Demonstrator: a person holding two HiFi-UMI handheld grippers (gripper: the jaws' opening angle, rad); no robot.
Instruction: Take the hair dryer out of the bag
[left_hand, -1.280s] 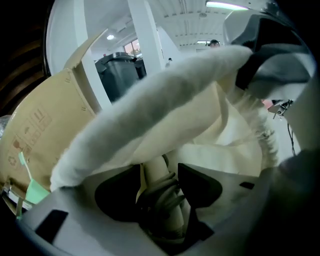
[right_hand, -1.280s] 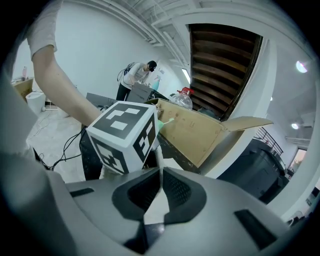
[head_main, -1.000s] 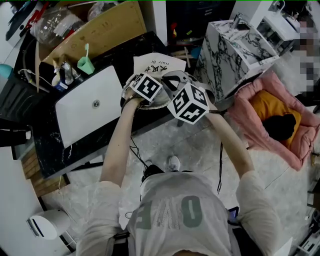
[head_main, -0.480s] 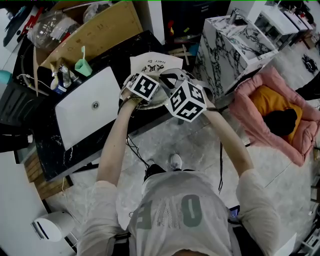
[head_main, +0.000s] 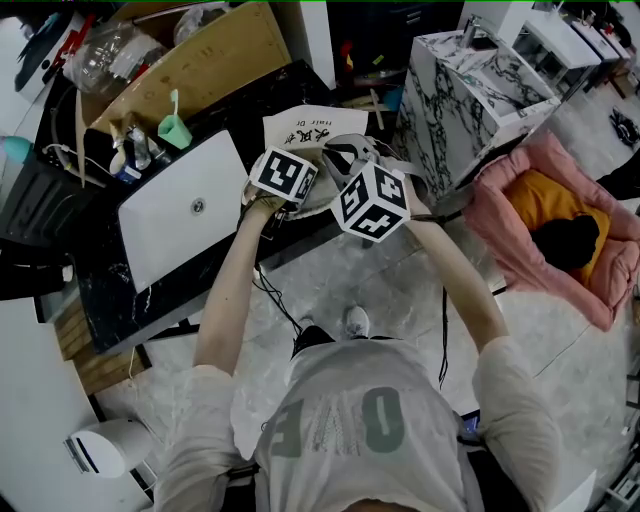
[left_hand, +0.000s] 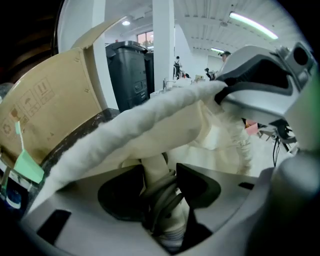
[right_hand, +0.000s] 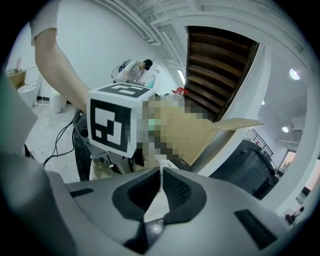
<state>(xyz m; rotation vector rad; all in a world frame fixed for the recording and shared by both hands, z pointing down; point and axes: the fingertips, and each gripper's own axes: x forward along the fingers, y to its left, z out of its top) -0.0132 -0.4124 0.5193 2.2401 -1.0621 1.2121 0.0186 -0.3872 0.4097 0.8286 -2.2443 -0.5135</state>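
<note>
Left tool (left_hand: 161, 171) has just been closing round, seemingly, the hair dryer (left_hand: 154, 176); right tool (right_hand: 161, 172) pinches bag (right_hand: 155, 202).

Left reach: the left arm (head_main: 228, 290) stretches far forward from the shoulder, forearm bare, elbow almost straight.
Right reach: the right arm (head_main: 465, 290) stretches forward too, angling in toward the left.
Left grip: the left tongs (left_hand: 161, 175) point steeply down. Their jaws have just been closing and now press on the handle of the hair dryer (left_hand: 159, 200).
Right grip: the right tongs (right_hand: 161, 172) tilt gently downward, jaws together on a thin edge of the bag (right_hand: 156, 202).
Spacing: the two marker cubes (head_main: 283, 175) sit just beside each other at the far end of both arms.
</note>
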